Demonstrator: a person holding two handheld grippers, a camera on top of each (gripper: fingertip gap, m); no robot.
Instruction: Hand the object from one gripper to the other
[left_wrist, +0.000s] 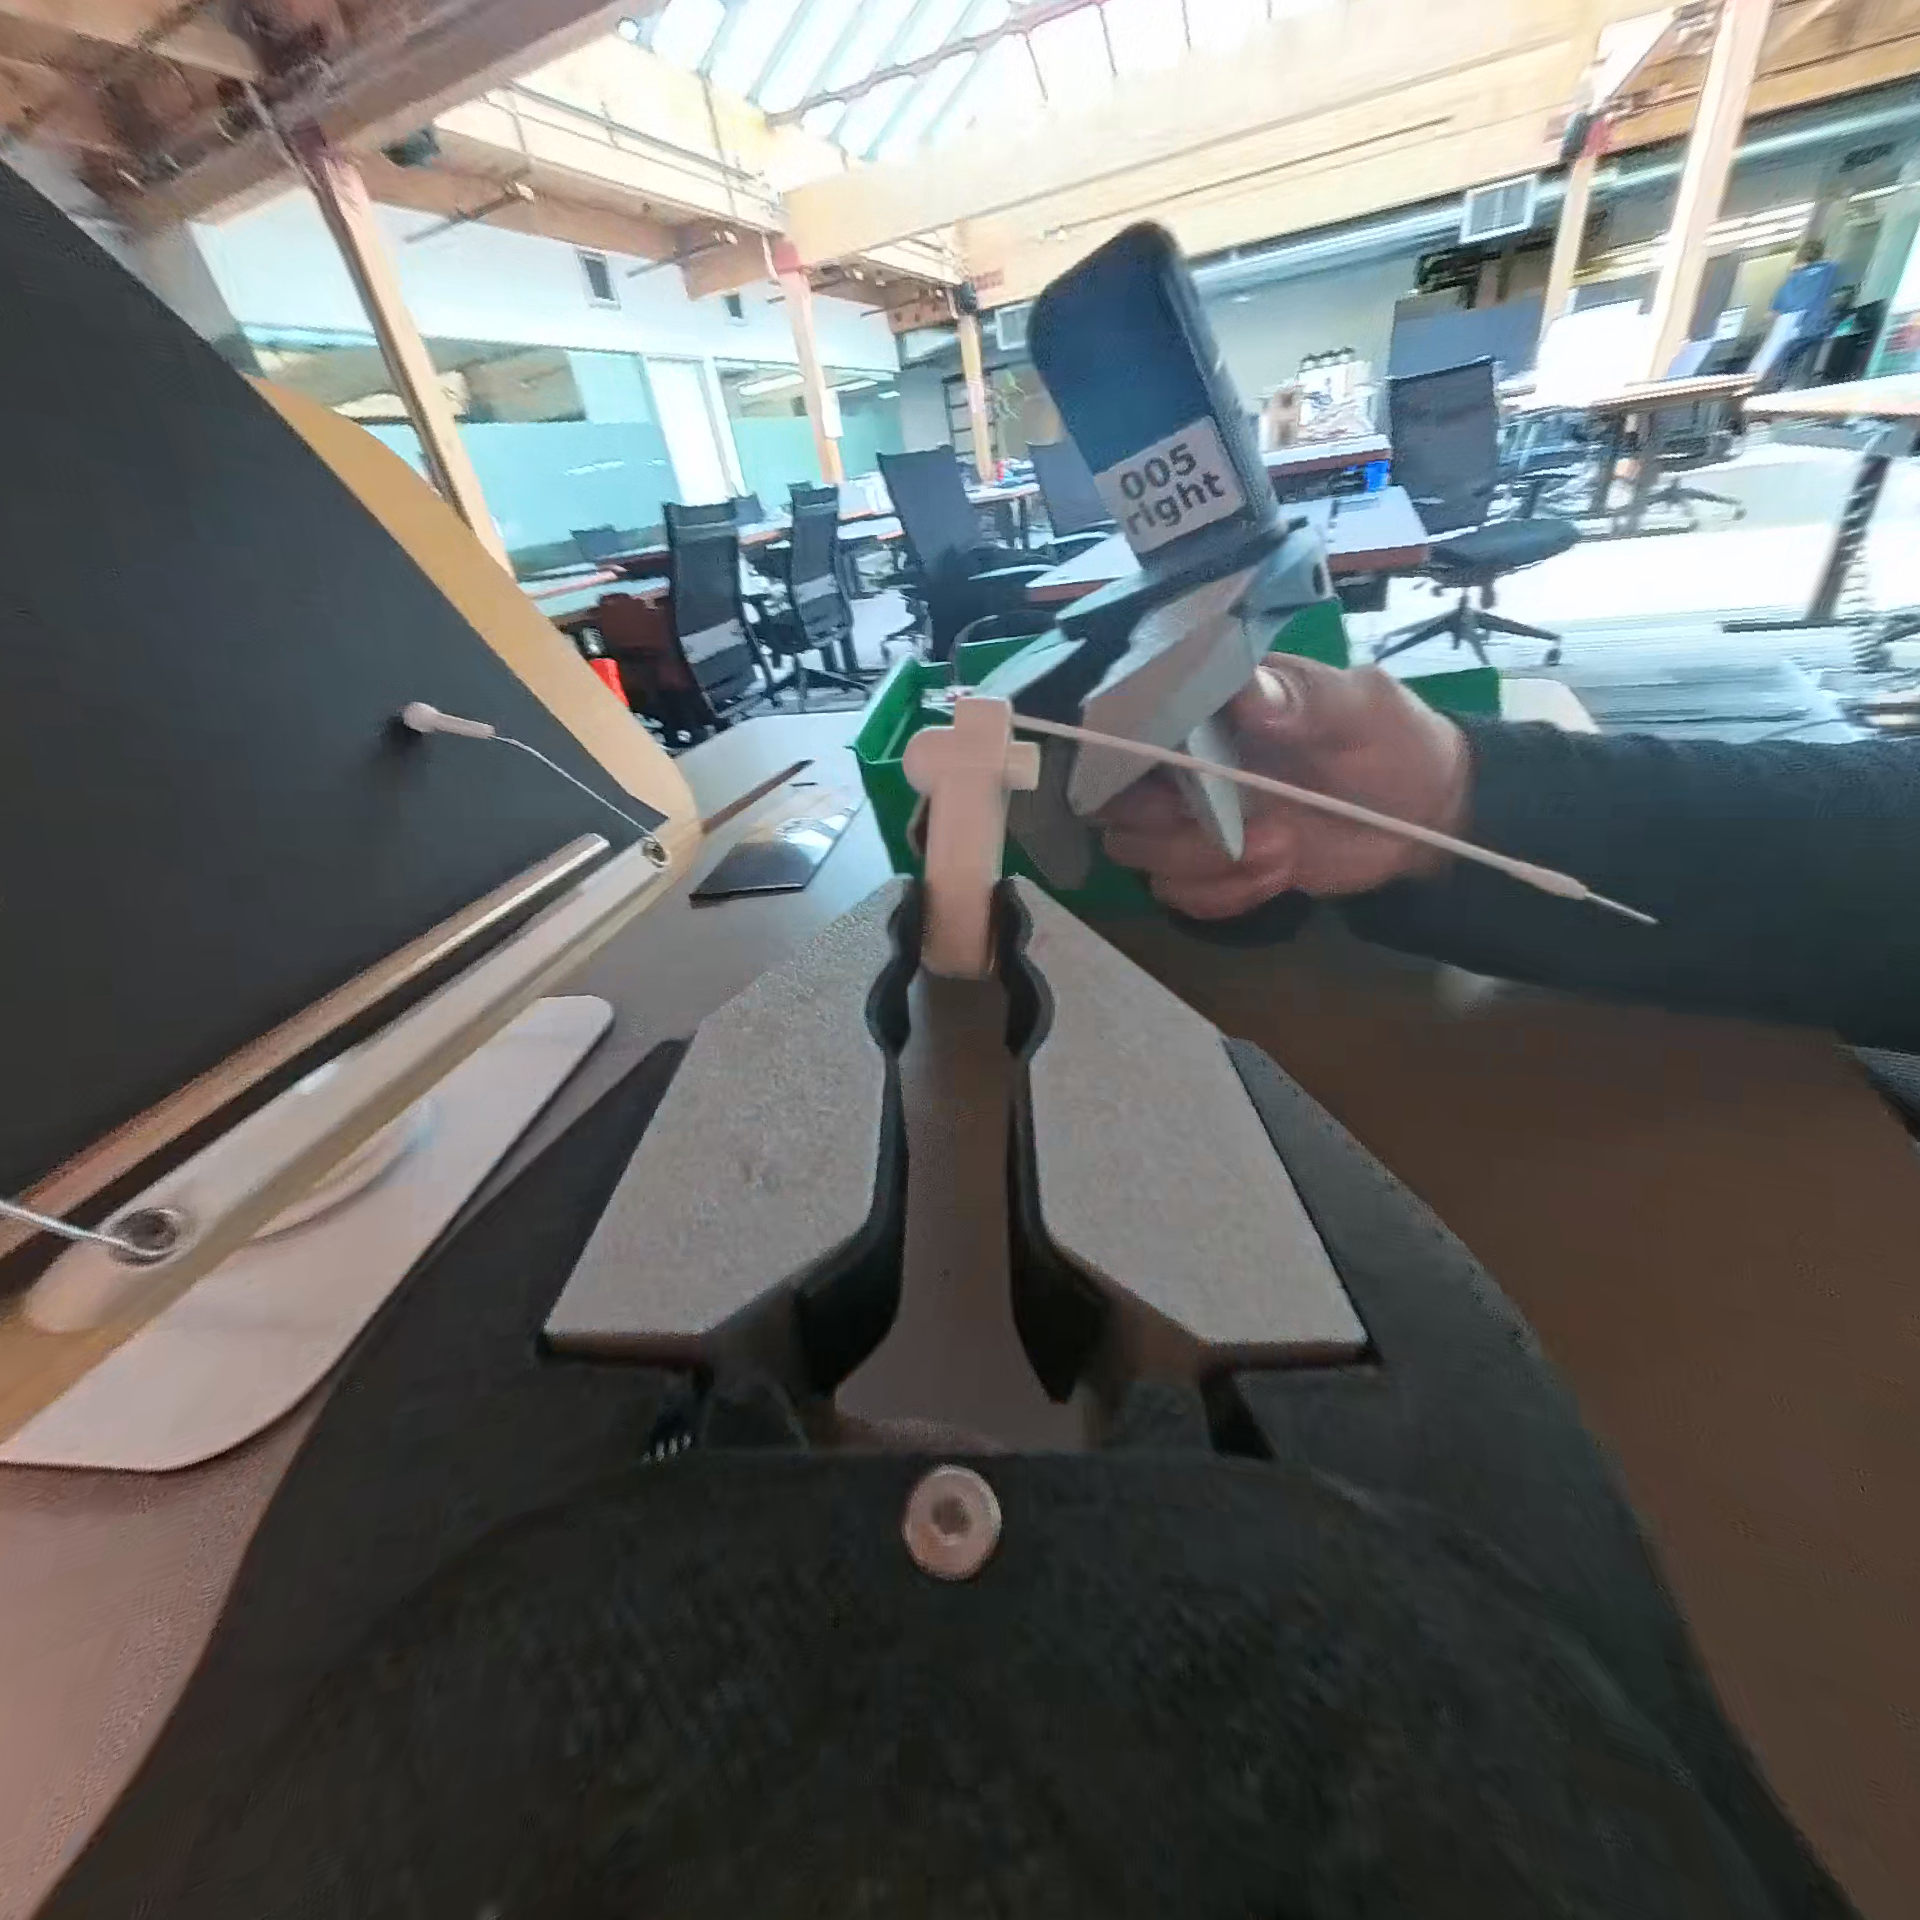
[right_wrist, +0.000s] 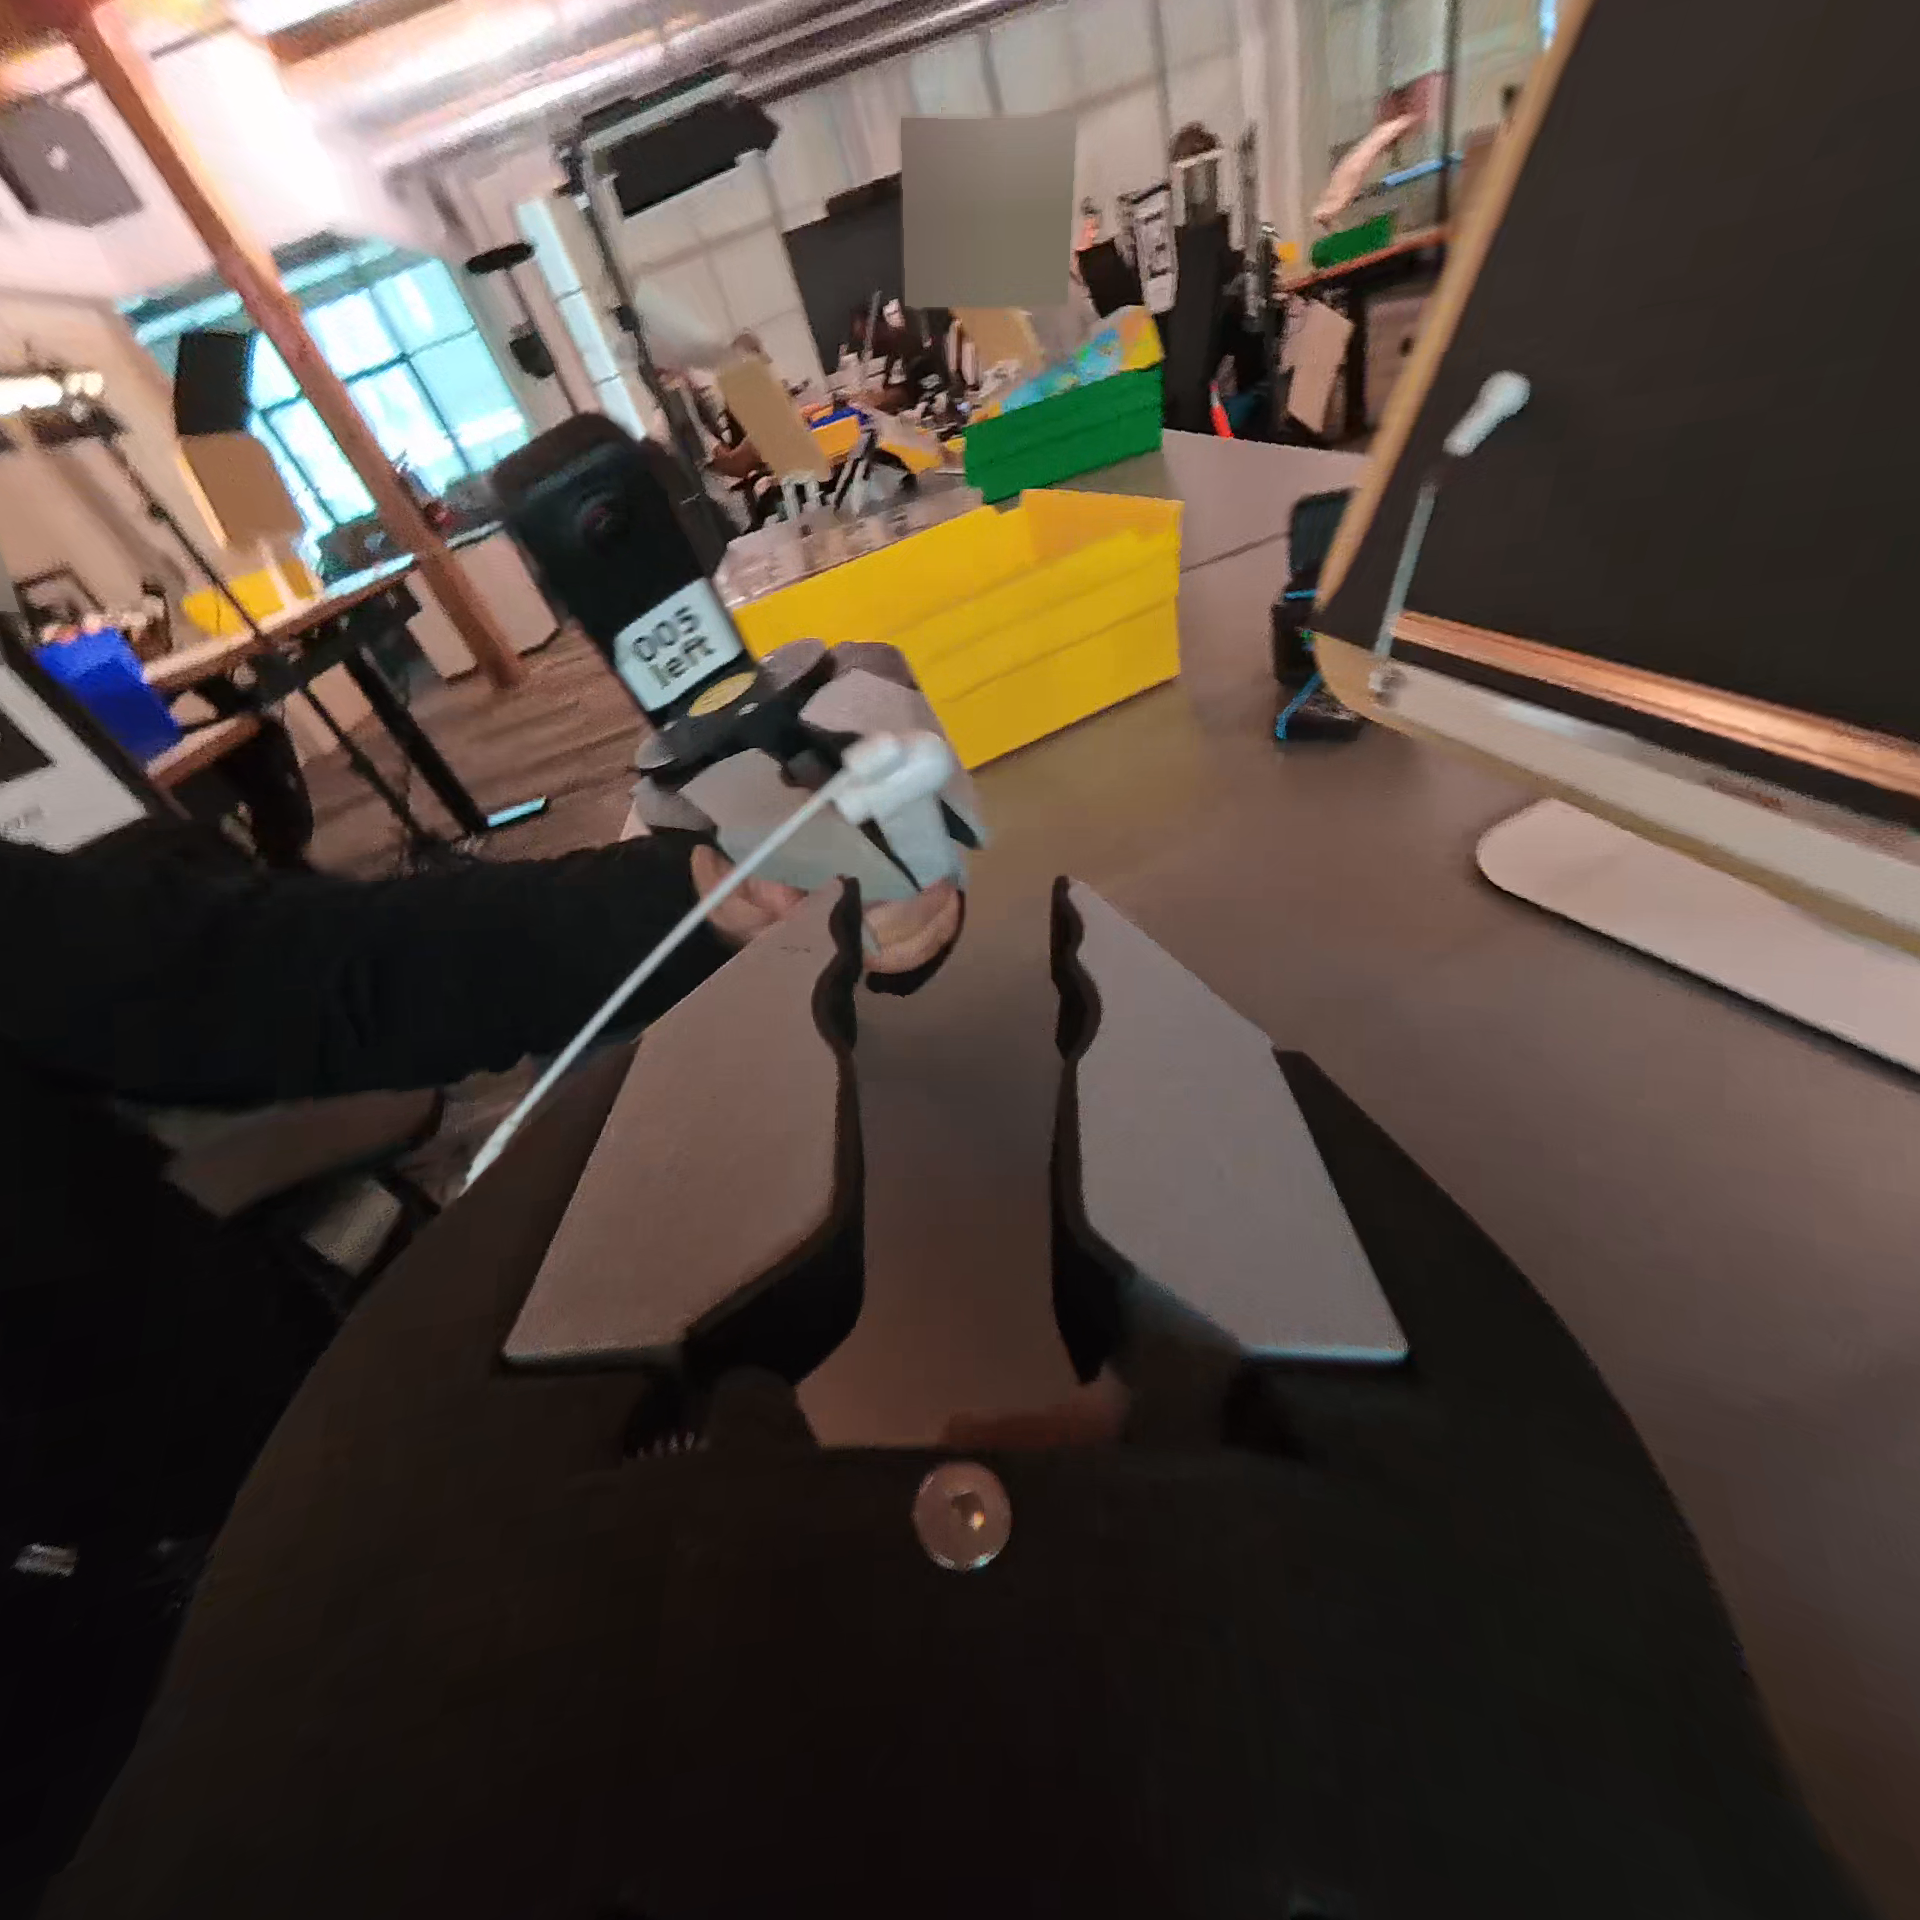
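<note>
Nearest in the left wrist view, the left gripper (left_wrist: 961, 935) has its fingers (left_wrist: 790, 1091) drawn narrow on the flat stem of a white T-handled probe (left_wrist: 966, 821). The cross-piece stands just above the fingertips, and a thin white shaft runs off to the right and slightly down, ending in a fine metal tip. The probe is held in the air above the brown tabletop (left_wrist: 1455, 1143), not resting on it.

In the right wrist view, the right gripper (right_wrist: 956, 966) holds nothing; its fingers (right_wrist: 1174, 1174) stand wide apart with bare tabletop showing between them. It points toward the left gripper (right_wrist: 894, 821), which is near but not touching, with the probe's handle just beyond the right fingertips and its shaft slanting down to the left.

The handover looks not yet made: only one gripper has the probe. To do it well, I would bring the wide fingers in around a free part of the probe, such as the cross-piece or the shaft close to the handle, since the stem is already taken. The far shaft is thin and would likely swing or slip if pinched there. The left fingers should let go only once the right ones have closed firmly.

Farther off, a slanted black board (left_wrist: 208, 675) stands on the tabletop, with a green bin (left_wrist: 935, 800) behind the grippers in one view and a yellow bin (right_wrist: 997, 613) in the other.
</note>
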